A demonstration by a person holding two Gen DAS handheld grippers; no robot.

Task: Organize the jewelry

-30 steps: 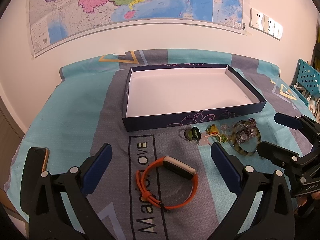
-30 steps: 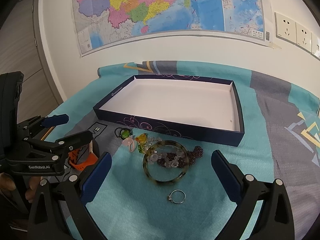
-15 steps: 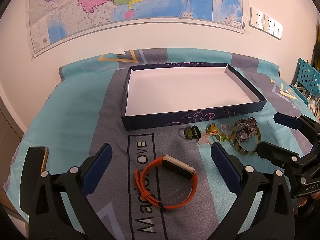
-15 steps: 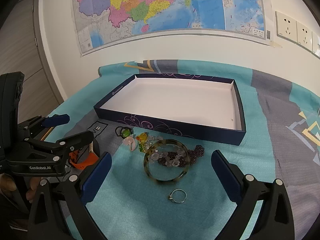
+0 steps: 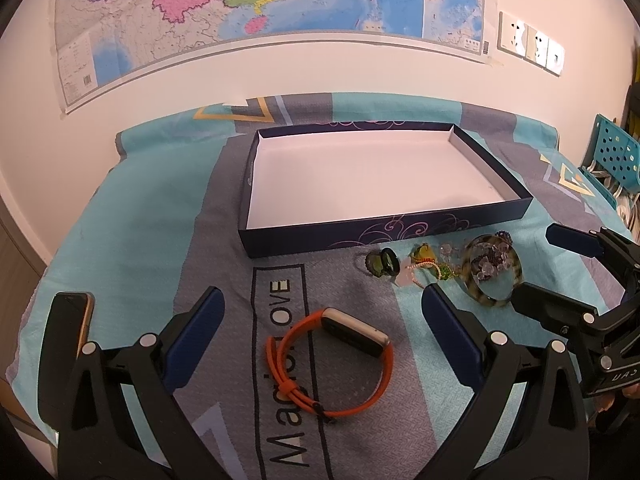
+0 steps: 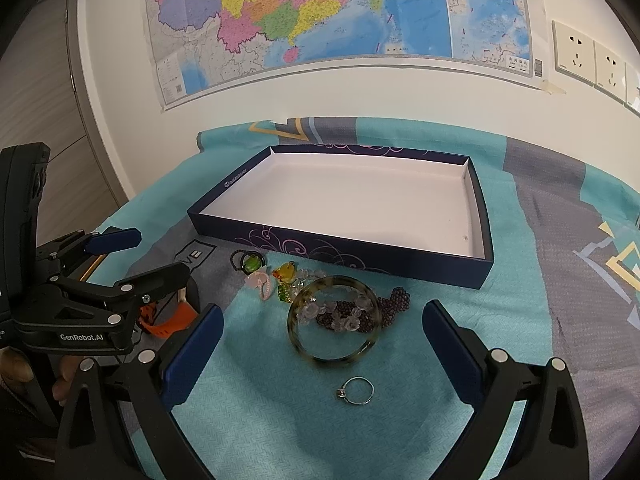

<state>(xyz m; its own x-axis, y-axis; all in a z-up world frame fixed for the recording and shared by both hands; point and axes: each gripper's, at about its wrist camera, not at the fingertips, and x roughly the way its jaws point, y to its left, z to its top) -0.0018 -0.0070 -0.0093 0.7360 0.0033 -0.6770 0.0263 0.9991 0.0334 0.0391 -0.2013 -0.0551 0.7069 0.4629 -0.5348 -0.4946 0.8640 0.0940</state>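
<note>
A dark blue tray [image 5: 360, 234] with a white floor lies on the cloth; it also shows in the right wrist view [image 6: 340, 254]. My left gripper [image 5: 324, 324] is open above an orange-strapped watch [image 5: 332, 364]. My right gripper [image 6: 324, 340] is open around a tortoiseshell bangle [image 6: 334, 354] with clear and purple beads [image 6: 360, 316] inside it. A silver ring [image 6: 357, 391] lies in front of the bangle. A green ring [image 6: 250, 262], a pink piece [image 6: 260, 282] and a yellow piece [image 6: 285, 272] lie to the left. The left gripper also shows in the right wrist view [image 6: 132, 260].
A patterned teal and grey cloth [image 5: 132, 240] covers the table against a wall with a map [image 5: 260, 4]. A phone [image 5: 82, 320] lies at the left edge. A blue perforated chair [image 5: 614, 160] stands at the right. Wall sockets [image 6: 588, 62] sit above.
Both grippers have drifted slightly; the scene shifts a little in each view. Nothing has been taken hold of.
</note>
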